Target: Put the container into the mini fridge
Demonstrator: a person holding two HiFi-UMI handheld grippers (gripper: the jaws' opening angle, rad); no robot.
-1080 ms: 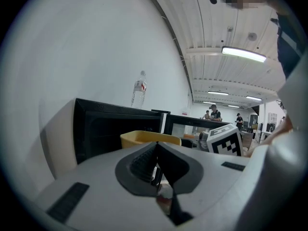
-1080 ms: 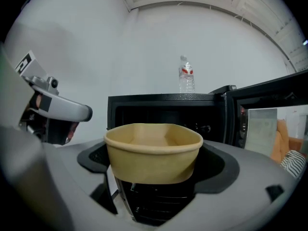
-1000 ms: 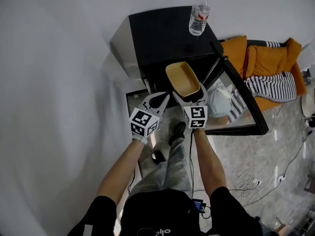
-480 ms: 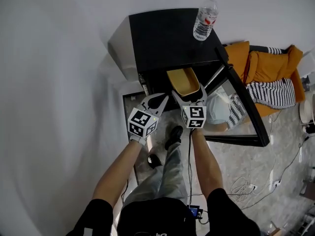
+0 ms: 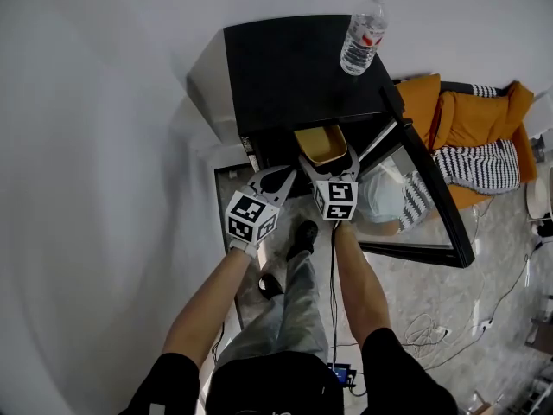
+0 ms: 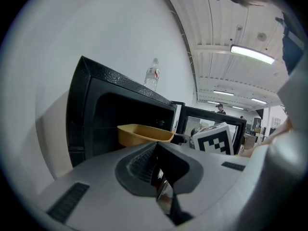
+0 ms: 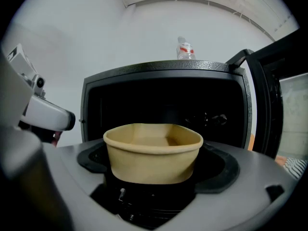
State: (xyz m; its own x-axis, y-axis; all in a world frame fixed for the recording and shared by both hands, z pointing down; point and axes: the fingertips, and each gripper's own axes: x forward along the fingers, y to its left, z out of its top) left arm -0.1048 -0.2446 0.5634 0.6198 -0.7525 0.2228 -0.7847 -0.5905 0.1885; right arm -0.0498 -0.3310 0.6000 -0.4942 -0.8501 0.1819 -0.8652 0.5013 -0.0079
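The right tool clamps the tan container between its jaws at the mouth of the open mini fridge, while the left tool hangs beside it, jaws together and empty.

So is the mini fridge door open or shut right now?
Open. The door stands swung out at the right of the mini fridge, whose dark inside shows behind the container.

White wall, marbled floor, orange seat.
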